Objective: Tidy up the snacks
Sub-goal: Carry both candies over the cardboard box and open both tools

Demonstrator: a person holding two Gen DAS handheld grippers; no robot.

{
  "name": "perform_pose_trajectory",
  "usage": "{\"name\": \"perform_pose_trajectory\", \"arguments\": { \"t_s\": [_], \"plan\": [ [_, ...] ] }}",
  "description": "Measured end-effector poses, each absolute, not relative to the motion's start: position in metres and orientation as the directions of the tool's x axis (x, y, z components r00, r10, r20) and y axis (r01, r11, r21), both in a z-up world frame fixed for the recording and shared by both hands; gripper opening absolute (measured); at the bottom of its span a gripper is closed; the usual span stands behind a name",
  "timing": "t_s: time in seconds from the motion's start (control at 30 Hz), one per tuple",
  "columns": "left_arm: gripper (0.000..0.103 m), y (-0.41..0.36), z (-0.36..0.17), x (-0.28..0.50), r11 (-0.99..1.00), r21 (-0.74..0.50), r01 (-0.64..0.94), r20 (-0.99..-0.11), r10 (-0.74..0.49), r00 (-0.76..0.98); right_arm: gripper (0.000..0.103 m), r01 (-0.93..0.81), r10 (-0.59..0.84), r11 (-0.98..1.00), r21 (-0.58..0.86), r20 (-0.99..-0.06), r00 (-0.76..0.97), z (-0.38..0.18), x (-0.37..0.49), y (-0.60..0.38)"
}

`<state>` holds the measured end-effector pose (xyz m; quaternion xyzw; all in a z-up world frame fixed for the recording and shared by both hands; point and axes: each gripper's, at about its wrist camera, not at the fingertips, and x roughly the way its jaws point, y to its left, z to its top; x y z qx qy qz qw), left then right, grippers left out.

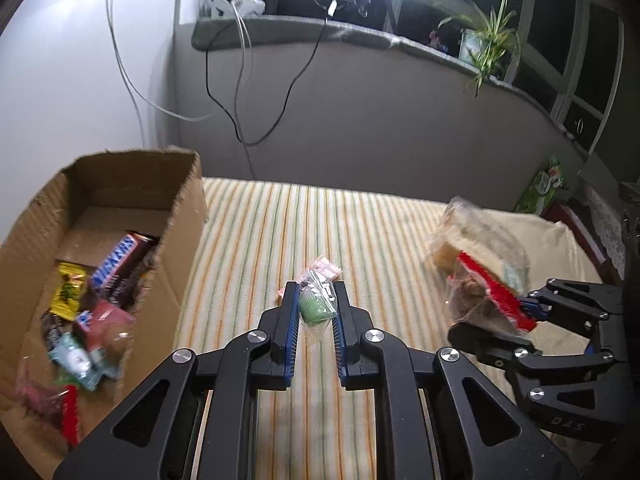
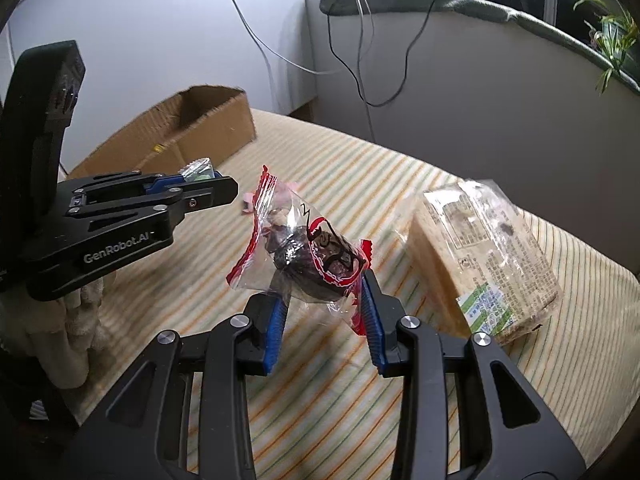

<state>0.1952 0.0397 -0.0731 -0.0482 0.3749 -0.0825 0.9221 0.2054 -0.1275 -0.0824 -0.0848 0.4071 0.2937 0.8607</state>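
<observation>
My left gripper (image 1: 316,300) is shut on a small green snack in a clear wrapper (image 1: 317,307), held above the striped cloth to the right of the cardboard box (image 1: 188,216). The box holds several snacks, among them a Snickers bar (image 1: 120,266). My right gripper (image 2: 322,284) is shut on a clear packet with red edges and a dark snack inside (image 2: 316,248); it also shows in the left wrist view (image 1: 488,300). A wrapped bread loaf (image 2: 488,256) lies on the cloth to the right. The left gripper (image 2: 200,184) shows in the right wrist view, in front of the box (image 2: 208,120).
A small pink packet (image 1: 326,263) lies on the striped cloth (image 1: 360,232) just beyond the left gripper. Cables hang down the grey wall behind. A sill with a potted plant (image 1: 488,40) runs along the back. A green package (image 1: 544,184) stands at the far right.
</observation>
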Motion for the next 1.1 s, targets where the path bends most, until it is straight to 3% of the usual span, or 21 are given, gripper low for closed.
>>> {"name": "perform_pose_trajectory", "arguments": {
  "t_s": [0.5,1.1],
  "plan": [
    [0.014,0.086,-0.024,0.135,0.989,-0.138,0.055,-0.594,-0.128,0.794,0.036,-0.660,0.505,0.749,0.059,-0.696,0.510,-0.029,0.174,-0.078],
    [0.014,0.160,-0.020,0.108,0.987,-0.144,-0.065,-0.580,-0.031,0.814,0.036,-0.774,0.581,0.630,0.067,-0.701,0.413,-0.013,0.185,0.037]
  ]
}}
